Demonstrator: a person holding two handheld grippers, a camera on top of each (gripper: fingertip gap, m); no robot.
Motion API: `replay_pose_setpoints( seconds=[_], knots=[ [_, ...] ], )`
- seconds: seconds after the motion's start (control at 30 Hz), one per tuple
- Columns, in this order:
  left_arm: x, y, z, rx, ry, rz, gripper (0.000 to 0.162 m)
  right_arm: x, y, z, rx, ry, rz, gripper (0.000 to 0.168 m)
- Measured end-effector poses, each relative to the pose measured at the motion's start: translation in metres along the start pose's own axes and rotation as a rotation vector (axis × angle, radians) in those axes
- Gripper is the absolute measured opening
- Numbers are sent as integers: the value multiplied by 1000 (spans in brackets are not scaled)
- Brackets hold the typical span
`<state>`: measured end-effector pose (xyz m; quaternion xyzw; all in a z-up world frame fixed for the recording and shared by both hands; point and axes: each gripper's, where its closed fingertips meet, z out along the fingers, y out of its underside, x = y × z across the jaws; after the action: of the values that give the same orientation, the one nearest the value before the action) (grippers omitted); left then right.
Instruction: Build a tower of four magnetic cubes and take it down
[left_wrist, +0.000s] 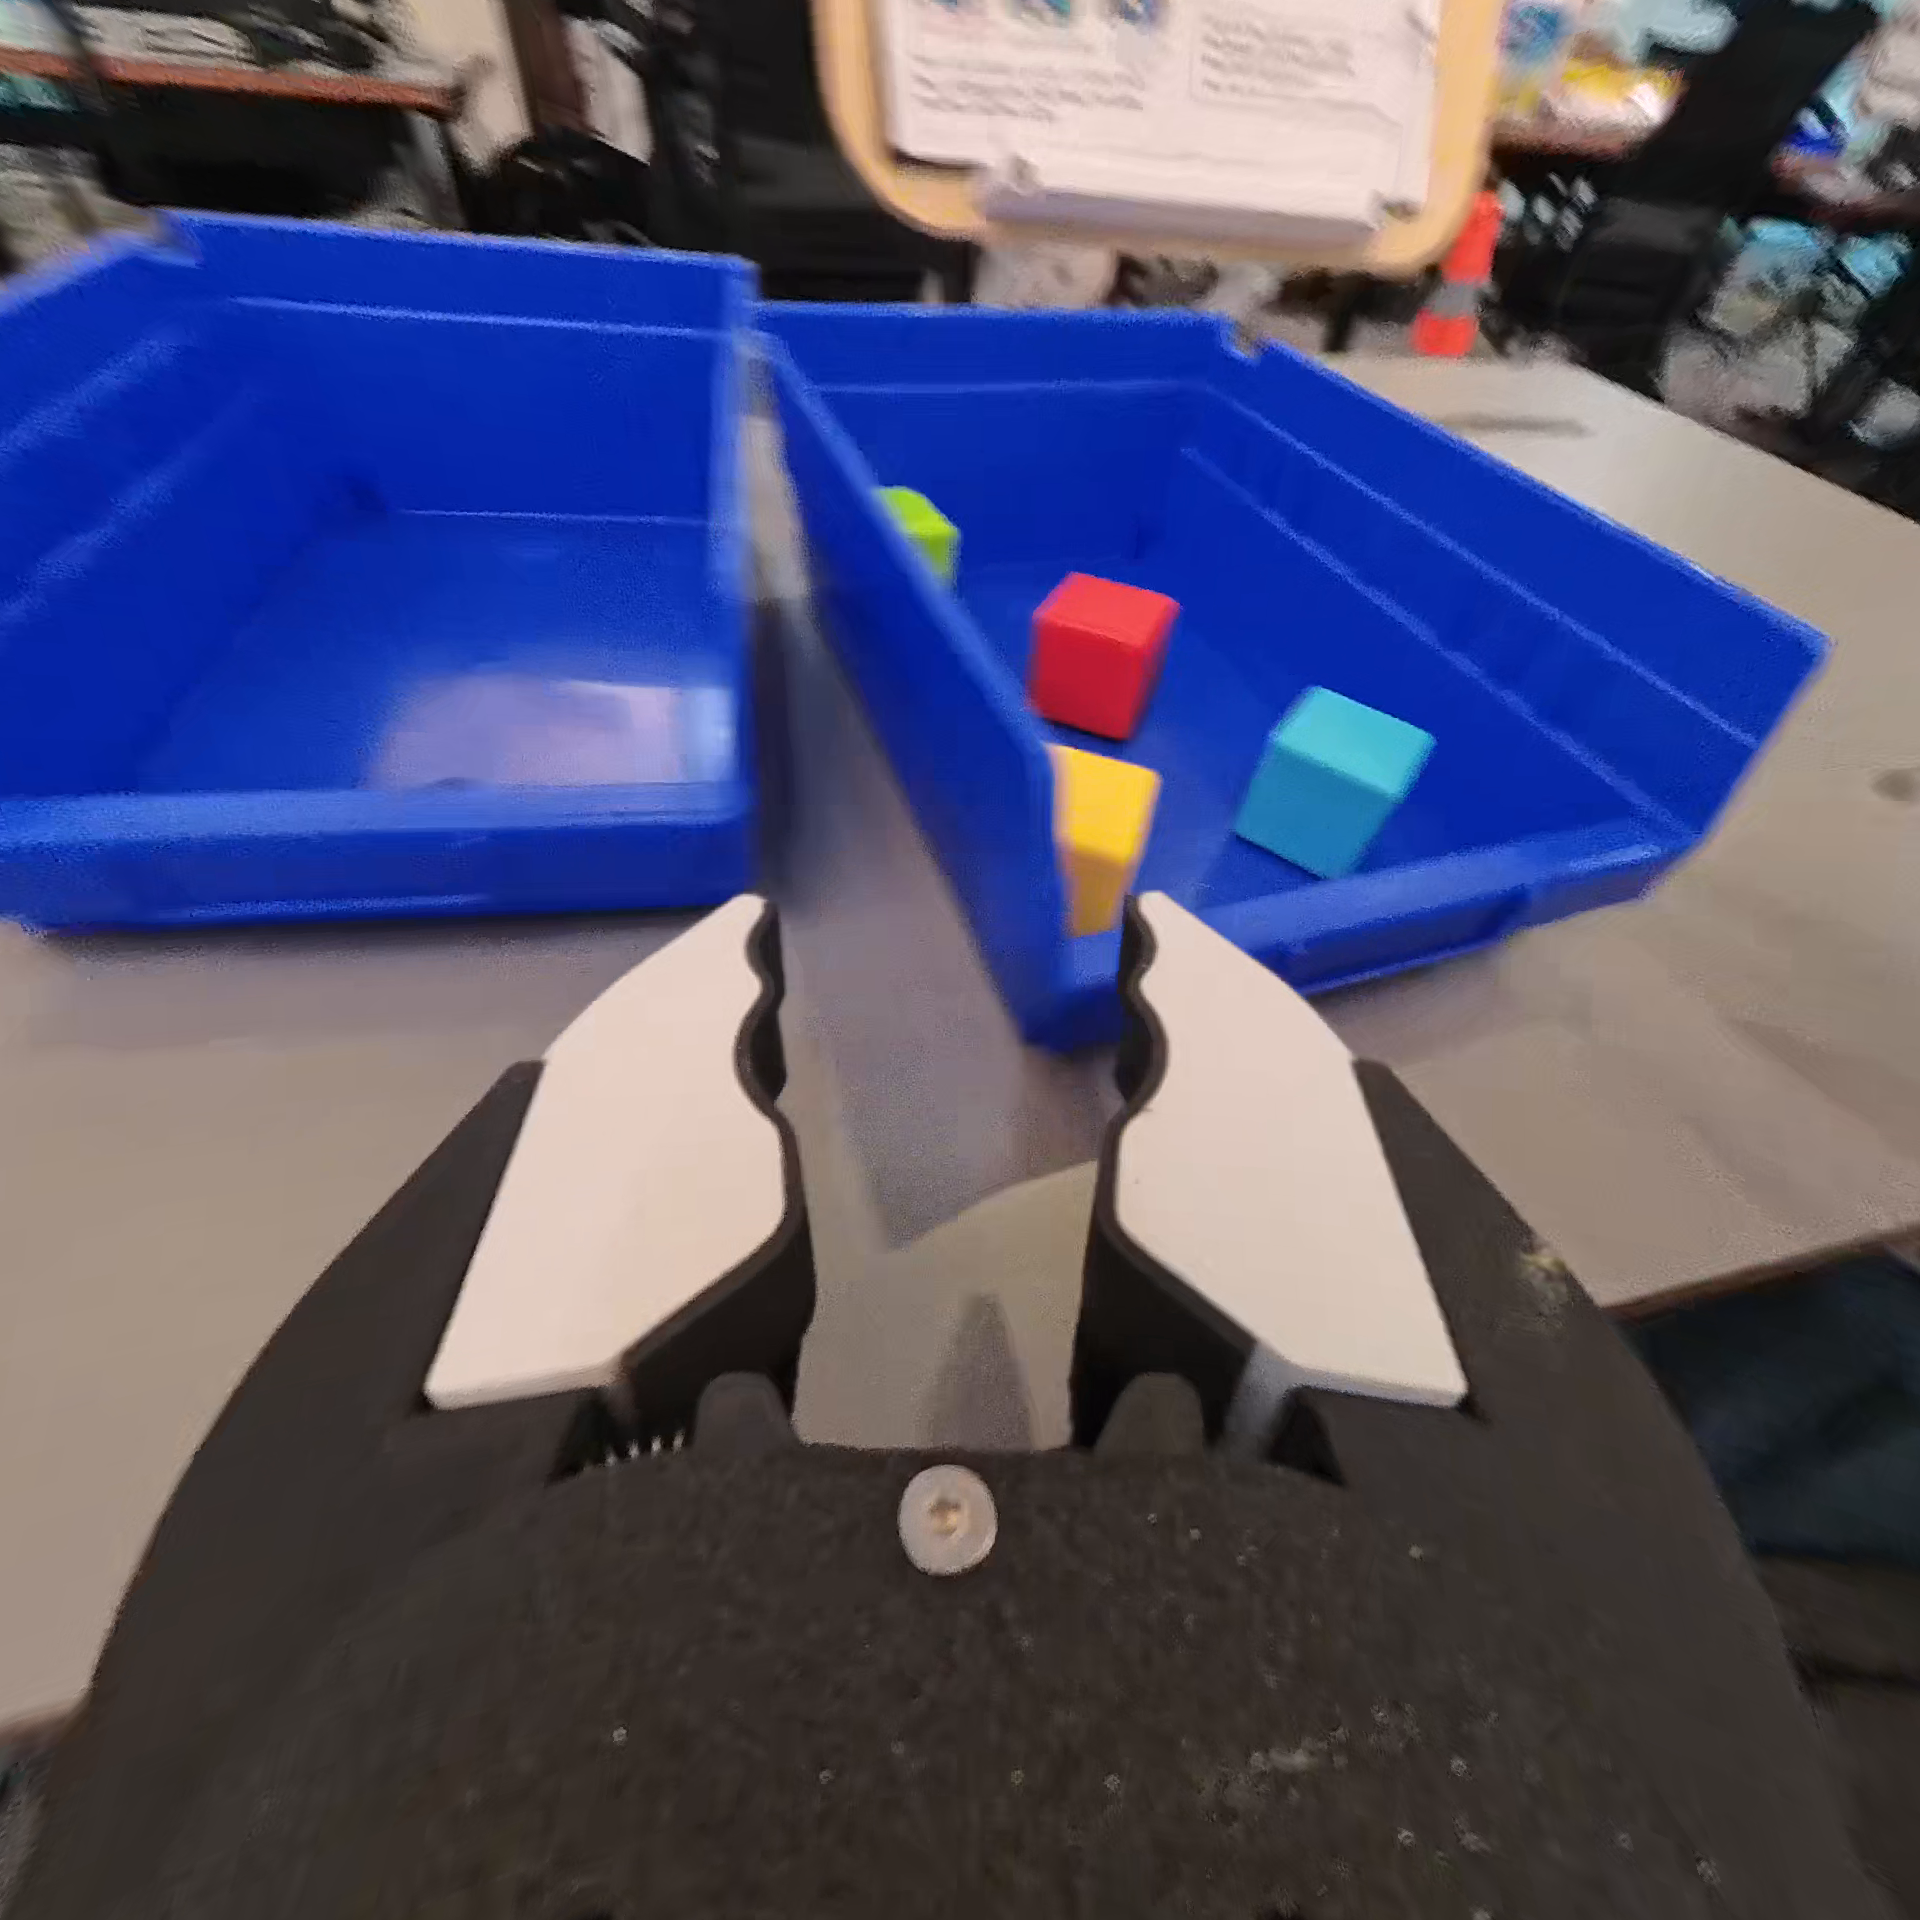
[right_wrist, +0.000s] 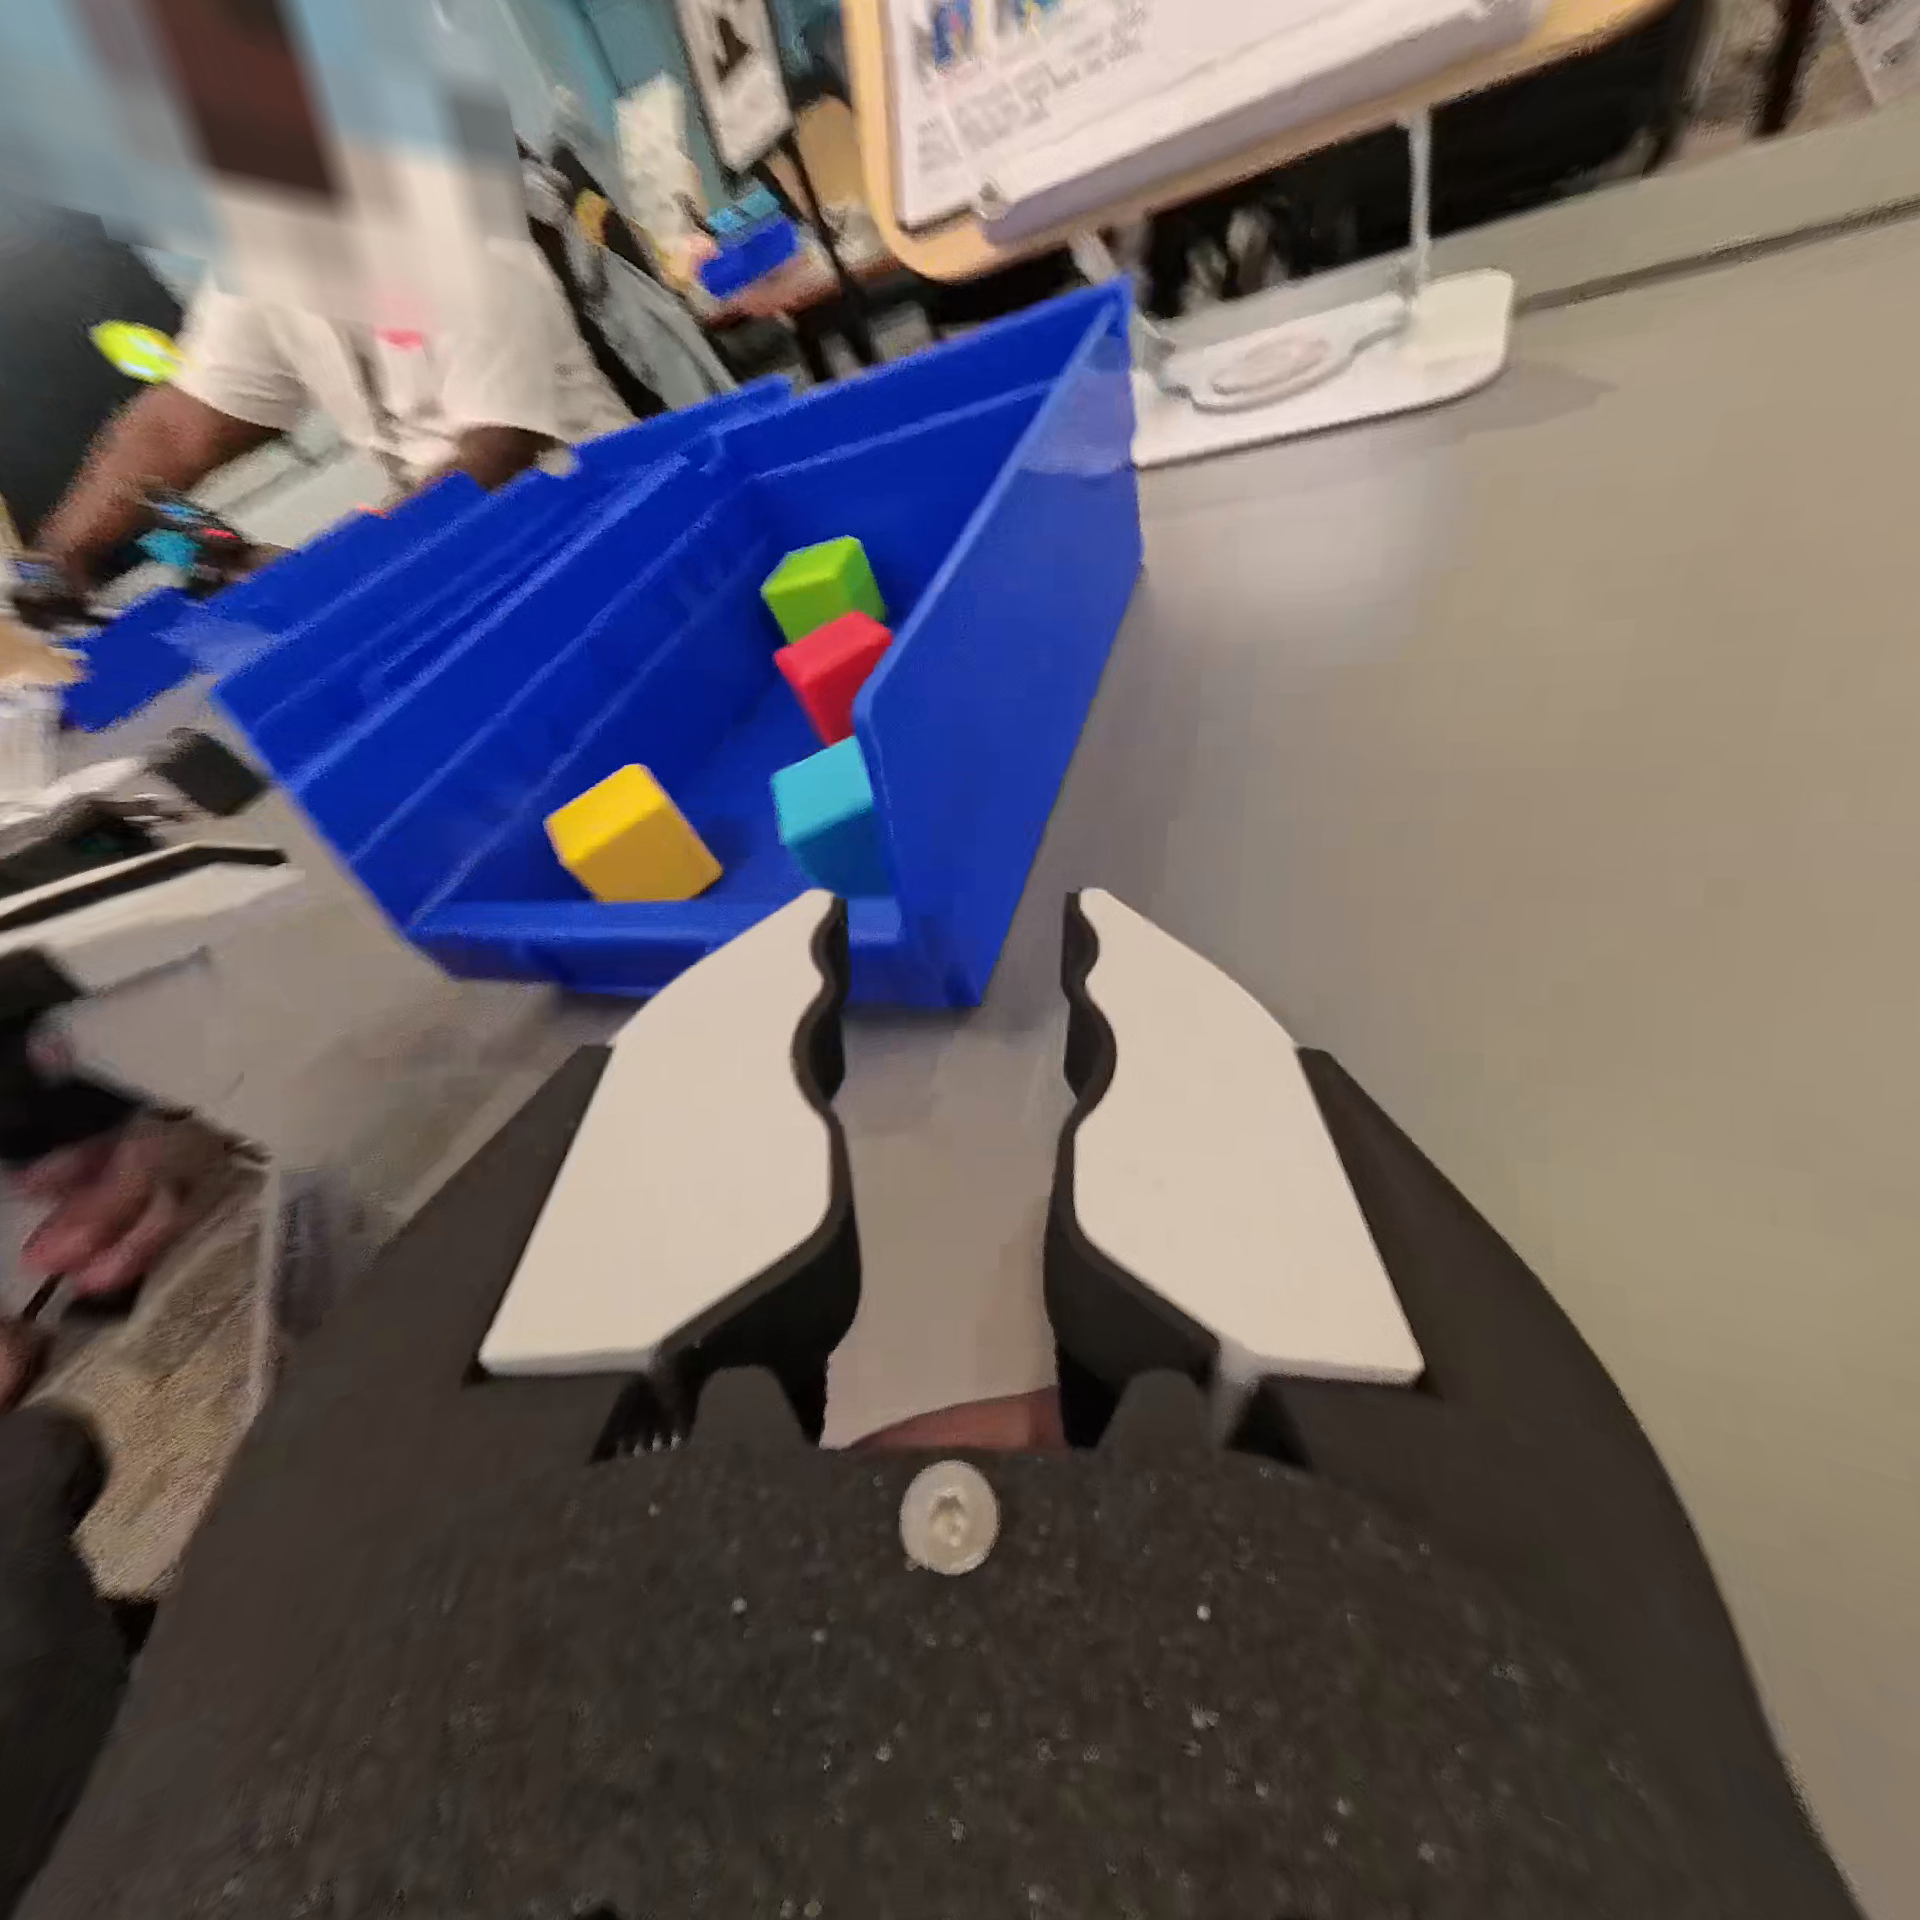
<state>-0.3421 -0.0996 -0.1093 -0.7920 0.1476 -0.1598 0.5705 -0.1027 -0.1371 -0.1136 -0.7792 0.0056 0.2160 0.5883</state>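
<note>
Tabletop (left_wrist: 1558, 1091), grey, carries two blue bins side by side. The left bin (left_wrist: 364, 831) holds no cubes. The right bin (left_wrist: 1455, 914), touching it at the back corner, holds four cubes lying apart, unstacked: teal cube (left_wrist: 1330, 779) and yellow cube (left_wrist: 1107, 831) near its front wall, red cube (left_wrist: 1101, 655) mid-floor, green cube (left_wrist: 920, 530) farthest back. Bare tabletop lies right of that bin. The left gripper (left_wrist: 948, 925) and right gripper (right_wrist: 951, 914) hover before its front wall, fingers apart, empty.
</note>
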Motion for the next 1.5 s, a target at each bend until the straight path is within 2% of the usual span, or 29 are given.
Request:
replay_pose_setpoints(
  seconds=[0.03,0.1,0.17,0.23,0.3,0.4,0.5,0.6,0.63,0.67,0.7,0.73,0.87,1.1,1.2,1.33,1.5],
  knots=[
    [-19,-3,-11,34,-42,-34,57,-1,0,-13,28,-45,-3,39],
    [-60,-10,-25,76,-90,-150,58,3,-1,-34,74,-75,-25,39],
    [-107,-12,-28,69,-143,-284,67,7,-7,-49,122,-63,-88,38],
    [-152,-14,-25,43,-214,-337,70,13,-11,-55,144,-33,-143,35],
    [-190,-20,-19,21,-298,-301,72,14,-12,-54,138,-33,-160,34],
    [-233,-26,0,-49,-399,-152,78,11,-8,-50,127,-59,-133,32],
    [-242,-33,29,-91,-318,-124,75,5,-2,-45,99,-82,-136,33],
    [-260,-30,53,-133,-319,-119,73,3,2,-42,84,-83,-159,32],
    [-262,-26,59,-168,-311,-134,67,2,4,-41,76,-85,-163,32],
    [-260,-24,63,-184,-276,-161,47,2,6,-40,69,-84,-163,31],
    [-255,-25,63,-178,-231,-186,9,3,7,-39,60,-81,-161,31],
    [-248,-27,62,-161,-173,-190,4,4,9,-38,52,-78,-160,31],
    [-235,-18,46,-182,-244,-73,2,5,15,-35,26,-78,-146,30],
    [-201,9,-33,-112,-395,-155,2,-12,29,-26,-11,-85,-214,32],
    [-186,20,-66,-68,-431,-218,4,-53,46,-12,-65,-180,-232,36],
    [-164,31,-98,-15,-491,-241,4,-133,73,12,-163,-318,-235,44],
    [-137,41,-122,12,-529,-232,4,-199,75,57,-180,-333,-335,53]
  ],
)
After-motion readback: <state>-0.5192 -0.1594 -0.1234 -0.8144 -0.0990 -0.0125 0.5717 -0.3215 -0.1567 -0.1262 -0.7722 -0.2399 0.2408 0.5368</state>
